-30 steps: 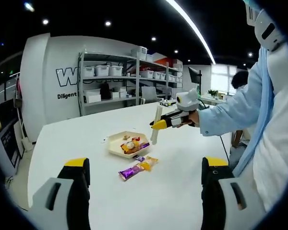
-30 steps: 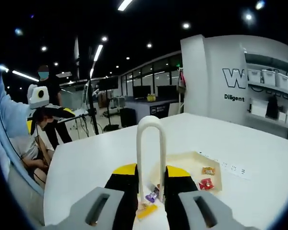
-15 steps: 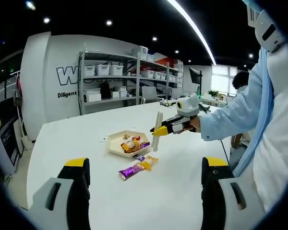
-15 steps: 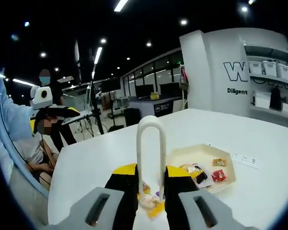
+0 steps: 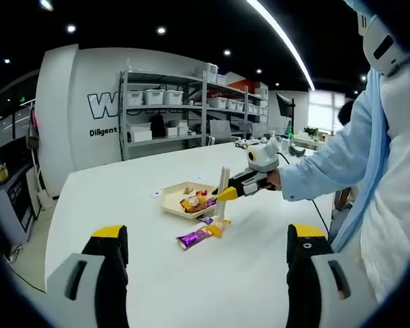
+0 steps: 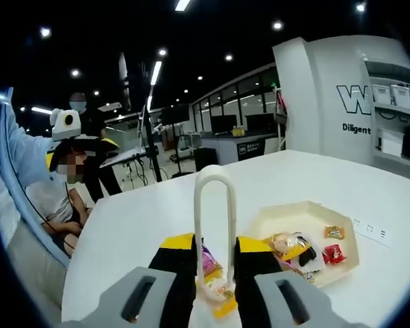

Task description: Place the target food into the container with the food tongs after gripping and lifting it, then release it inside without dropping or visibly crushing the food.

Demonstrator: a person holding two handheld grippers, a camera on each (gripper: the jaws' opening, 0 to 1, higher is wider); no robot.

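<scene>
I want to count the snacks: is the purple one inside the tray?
No. The purple snack lies on the table, outside the tray, apart from its rim.

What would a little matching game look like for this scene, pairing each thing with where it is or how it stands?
Things:
1. cream-coloured shallow food tray
2. purple-wrapped snack bar
3. white plastic food tongs
4. left tool

Places or states:
A. lying on the white table, outside the tray
B. clamped between the right tool jaws
C. holding several wrapped snacks
D. jaws wide apart, holding nothing

Pairs: 1-C, 2-A, 3-B, 4-D
</scene>
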